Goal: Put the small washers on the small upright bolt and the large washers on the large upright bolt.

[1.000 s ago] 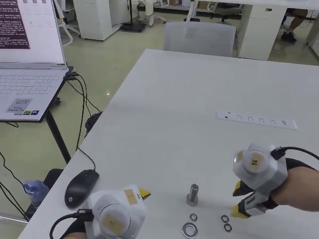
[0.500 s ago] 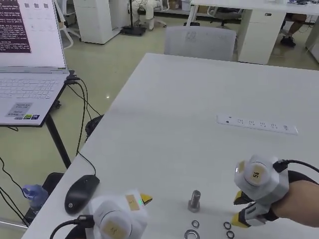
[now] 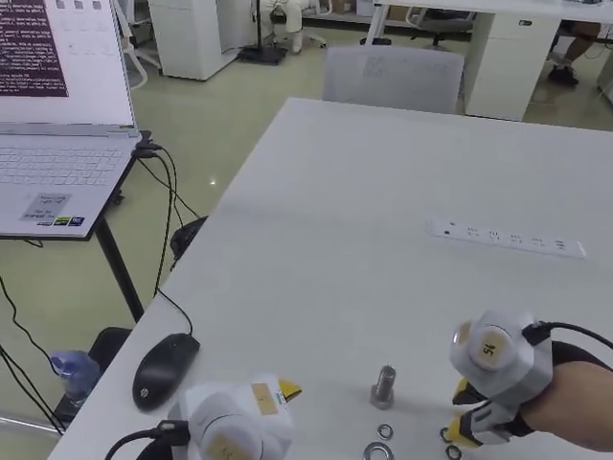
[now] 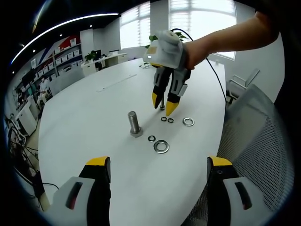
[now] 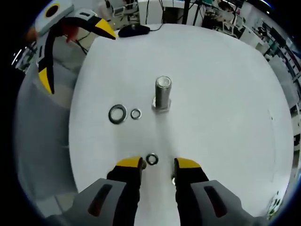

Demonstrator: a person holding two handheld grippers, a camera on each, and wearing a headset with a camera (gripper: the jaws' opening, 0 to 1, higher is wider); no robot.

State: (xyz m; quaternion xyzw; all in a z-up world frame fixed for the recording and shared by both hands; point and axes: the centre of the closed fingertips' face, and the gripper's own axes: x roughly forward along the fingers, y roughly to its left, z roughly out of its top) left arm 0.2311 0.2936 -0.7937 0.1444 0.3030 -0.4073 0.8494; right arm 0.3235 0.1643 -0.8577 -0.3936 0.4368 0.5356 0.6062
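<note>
Find right tongs [image 5: 158, 165] partly spread, tips low over the white desk [image 5: 221, 75], straddling a small silver ring washer [image 5: 152, 159] without pinching it. See silver upright hex-head bolt [image 5: 162, 94] ahead of those tips, with large silver washer [image 5: 117, 113] and second small washer [image 5: 136, 113] near it. Note left tongs [image 4: 158, 165] spread wide, empty, facing the bolt from the opposite side.

Left tongs [image 3: 275, 397] half hidden; large washer [image 3: 378, 451] clipped by bottom edge.
</note>
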